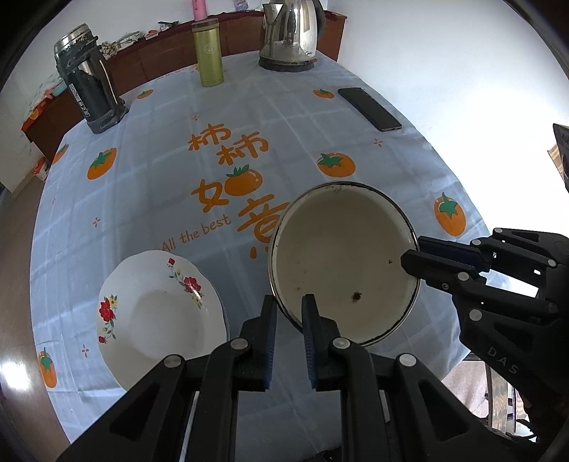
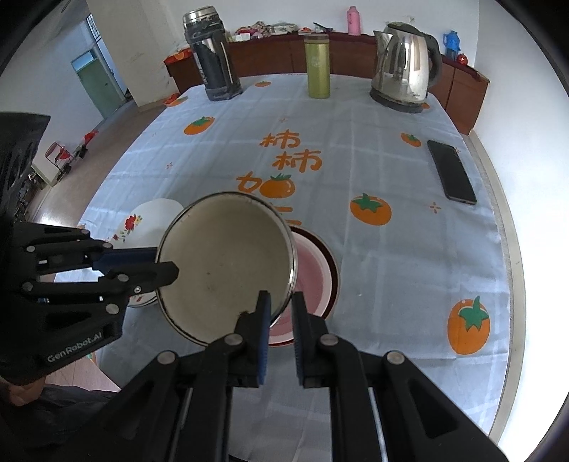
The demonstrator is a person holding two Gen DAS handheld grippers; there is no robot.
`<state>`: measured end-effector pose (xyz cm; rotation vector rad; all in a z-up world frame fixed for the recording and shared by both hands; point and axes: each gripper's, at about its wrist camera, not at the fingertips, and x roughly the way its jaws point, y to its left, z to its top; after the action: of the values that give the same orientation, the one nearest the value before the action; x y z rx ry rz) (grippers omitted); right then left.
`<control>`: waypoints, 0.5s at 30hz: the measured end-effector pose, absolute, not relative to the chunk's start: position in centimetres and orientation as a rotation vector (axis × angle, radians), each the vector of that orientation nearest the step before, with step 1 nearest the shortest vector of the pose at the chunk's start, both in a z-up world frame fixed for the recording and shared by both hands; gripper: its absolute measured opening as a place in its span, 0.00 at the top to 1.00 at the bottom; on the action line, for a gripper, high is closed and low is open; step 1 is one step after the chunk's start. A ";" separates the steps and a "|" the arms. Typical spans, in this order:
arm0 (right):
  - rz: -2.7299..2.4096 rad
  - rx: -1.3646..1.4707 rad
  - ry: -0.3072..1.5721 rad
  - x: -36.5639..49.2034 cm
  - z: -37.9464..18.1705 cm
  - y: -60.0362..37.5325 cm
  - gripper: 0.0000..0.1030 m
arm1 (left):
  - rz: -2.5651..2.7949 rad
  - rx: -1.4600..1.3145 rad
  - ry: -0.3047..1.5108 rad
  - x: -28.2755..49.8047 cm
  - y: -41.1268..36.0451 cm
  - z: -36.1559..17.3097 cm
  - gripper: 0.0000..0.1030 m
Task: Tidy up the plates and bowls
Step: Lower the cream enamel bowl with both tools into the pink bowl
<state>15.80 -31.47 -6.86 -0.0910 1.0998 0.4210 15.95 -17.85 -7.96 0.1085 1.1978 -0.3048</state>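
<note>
A cream enamel bowl (image 1: 345, 259) with a dark rim is held in the air, tilted, above the table. My left gripper (image 1: 288, 305) is shut on its near-left rim. My right gripper (image 2: 281, 302) is shut on its right rim and shows in the left wrist view (image 1: 412, 257). The bowl also shows in the right wrist view (image 2: 224, 263), with my left gripper (image 2: 167, 264) at its left edge. A white plate with red flowers (image 1: 160, 320) lies on the table at the left. A pink plate with a dark rim (image 2: 316, 280) lies under the bowl.
On the far side of the blue persimmon tablecloth (image 1: 142, 199) stand a dark thermos (image 1: 87, 80), a green flask (image 1: 208, 53) and a steel kettle (image 1: 291, 33). A black phone (image 1: 370, 108) lies at the right. The table edge (image 2: 512, 248) runs along the right.
</note>
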 end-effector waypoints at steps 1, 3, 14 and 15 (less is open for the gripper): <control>0.421 -0.091 1.101 15.9 -6.9 -31.5 0.88 | -0.304 0.108 1.198 16.0 -17.9 -8.0 0.85; 0.421 -0.092 1.104 16.0 -7.0 -31.5 0.88 | -0.303 0.108 1.201 16.1 -17.9 -8.1 0.85; 0.415 -0.088 1.120 16.7 -7.9 -31.9 0.88 | -0.306 0.104 1.219 16.8 -18.4 -9.1 0.85; 0.415 -0.088 1.122 16.8 -8.0 -31.9 0.88 | -0.306 0.104 1.220 16.9 -18.5 -9.1 0.85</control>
<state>16.77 -31.92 -7.98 -0.0880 1.1218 0.4146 16.85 -18.49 -9.13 0.1045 1.2200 -0.3062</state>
